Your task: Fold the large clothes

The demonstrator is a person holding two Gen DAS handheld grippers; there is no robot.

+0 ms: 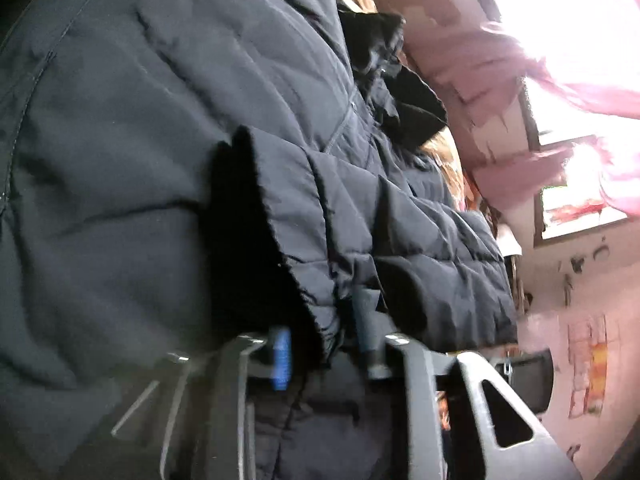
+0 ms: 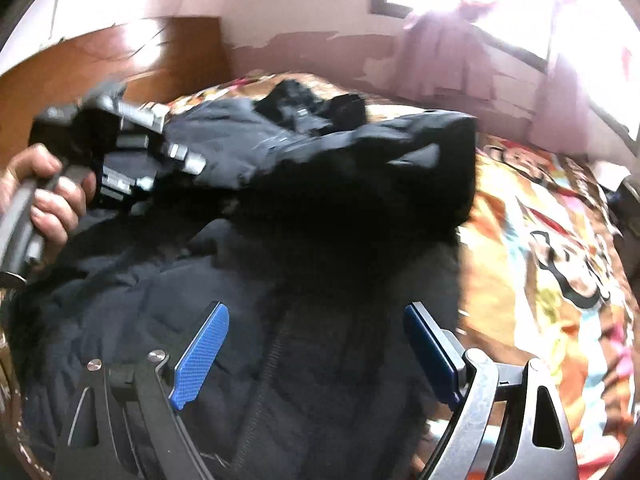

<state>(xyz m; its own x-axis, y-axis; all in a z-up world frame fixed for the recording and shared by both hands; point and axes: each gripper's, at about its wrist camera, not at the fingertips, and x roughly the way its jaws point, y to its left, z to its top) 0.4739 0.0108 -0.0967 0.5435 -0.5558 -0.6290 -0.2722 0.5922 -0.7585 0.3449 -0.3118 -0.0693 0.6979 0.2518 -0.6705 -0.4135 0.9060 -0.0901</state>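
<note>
A large dark navy quilted jacket (image 2: 160, 320) lies on a bed. It fills the left wrist view (image 1: 140, 120). My left gripper (image 1: 324, 344) is shut on a fold of the jacket's fabric at a cuff-like edge. The left gripper also shows in the right wrist view (image 2: 132, 148), held by a hand at the left, over the jacket's upper part. My right gripper (image 2: 316, 344) is open, its blue pads (image 2: 202, 356) spread wide above the jacket near its zipper, holding nothing.
A colourful cartoon-print bedspread (image 2: 560, 264) covers the bed to the right. A wooden headboard (image 2: 120, 64) stands at the back left. A bright window with pink curtain (image 2: 460, 40) is at the back right, against a peeling pink wall.
</note>
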